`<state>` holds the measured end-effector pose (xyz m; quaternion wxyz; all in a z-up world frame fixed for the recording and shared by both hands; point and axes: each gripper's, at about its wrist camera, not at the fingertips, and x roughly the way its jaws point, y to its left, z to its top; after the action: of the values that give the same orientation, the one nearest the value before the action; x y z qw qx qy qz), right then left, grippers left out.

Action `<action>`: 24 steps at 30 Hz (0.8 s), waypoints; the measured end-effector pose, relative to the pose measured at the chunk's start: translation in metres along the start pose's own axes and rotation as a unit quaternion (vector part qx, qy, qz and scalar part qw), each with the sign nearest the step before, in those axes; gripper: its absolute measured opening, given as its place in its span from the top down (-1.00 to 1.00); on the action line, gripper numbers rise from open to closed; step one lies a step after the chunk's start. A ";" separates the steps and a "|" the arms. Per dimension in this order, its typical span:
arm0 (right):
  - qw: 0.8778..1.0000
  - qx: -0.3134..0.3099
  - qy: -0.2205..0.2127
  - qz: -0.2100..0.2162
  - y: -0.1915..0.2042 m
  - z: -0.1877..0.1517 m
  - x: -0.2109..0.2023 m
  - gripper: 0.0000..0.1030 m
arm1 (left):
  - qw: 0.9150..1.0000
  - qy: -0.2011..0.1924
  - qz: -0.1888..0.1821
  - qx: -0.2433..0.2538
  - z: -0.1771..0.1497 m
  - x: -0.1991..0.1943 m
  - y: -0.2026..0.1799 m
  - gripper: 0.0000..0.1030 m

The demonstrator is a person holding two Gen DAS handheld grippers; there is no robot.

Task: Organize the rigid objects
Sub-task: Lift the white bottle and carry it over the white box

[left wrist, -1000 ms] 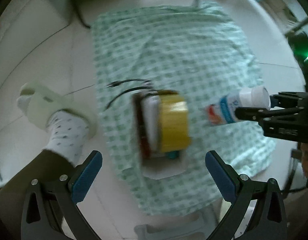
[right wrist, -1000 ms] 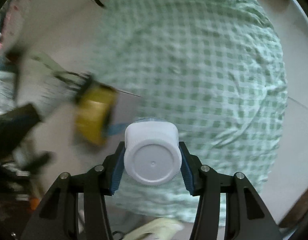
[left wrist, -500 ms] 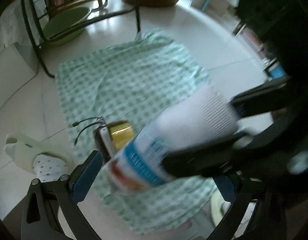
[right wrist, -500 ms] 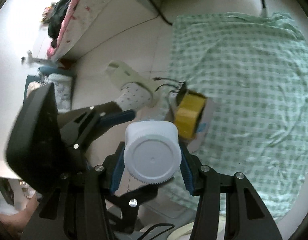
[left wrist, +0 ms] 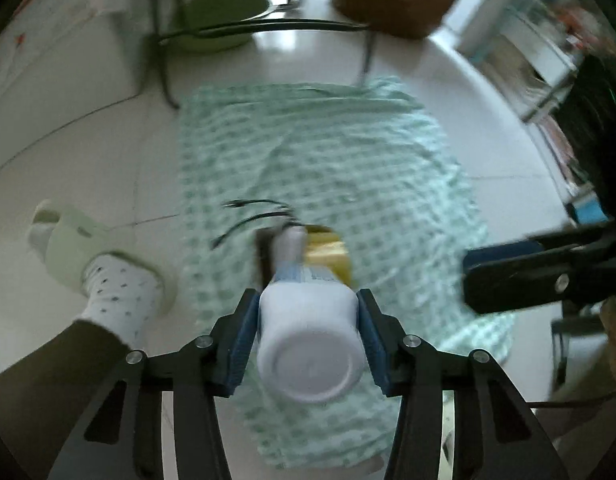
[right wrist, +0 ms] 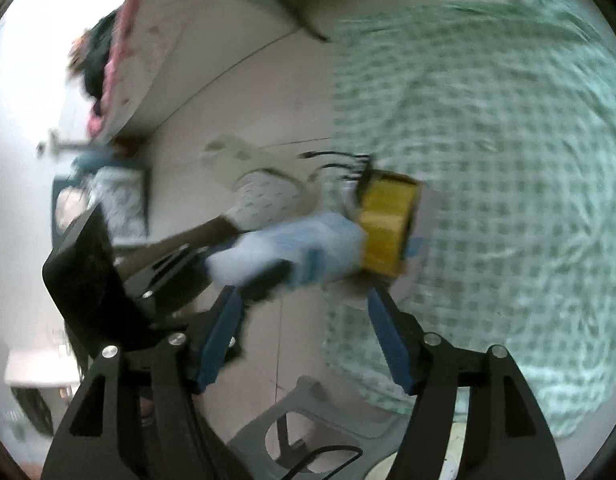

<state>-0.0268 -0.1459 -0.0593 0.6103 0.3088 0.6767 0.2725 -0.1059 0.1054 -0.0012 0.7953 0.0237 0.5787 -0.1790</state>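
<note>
Above the cloth point(left wrist: 327, 152), your left gripper point(left wrist: 308, 344) has just closed on the bottle point(left wrist: 308, 344), cap toward the camera. The right gripper point(right wrist: 304, 340) has just been opening and is empty: the handover looks done. Next, likely lower the bottle beside the tape point(right wrist: 387, 228) without knocking it. Your left gripper points steeply down, the right less so.

Motion-blurred in both views. White bottle point(left wrist: 308, 344) label unreadable; far end smeared against yellow tape roll point(right wrist: 387, 232). Dark item beside roll point(left wrist: 264, 256) unidentifiable. Right tool point(left wrist: 547, 276) cut by frame edge. Checked cloth point(left wrist: 327, 160) near edge hidden.
</note>
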 end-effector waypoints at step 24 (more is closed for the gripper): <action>0.994 0.082 -0.016 -0.067 -0.044 -0.006 -0.005 -0.32 | 0.988 0.143 0.023 -0.062 0.029 0.059 -0.014 0.09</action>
<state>-0.0363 -0.1783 -0.0882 0.6103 0.3163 0.7062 0.1698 -0.0682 0.0704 -0.0447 0.7085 0.0130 0.6954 -0.1196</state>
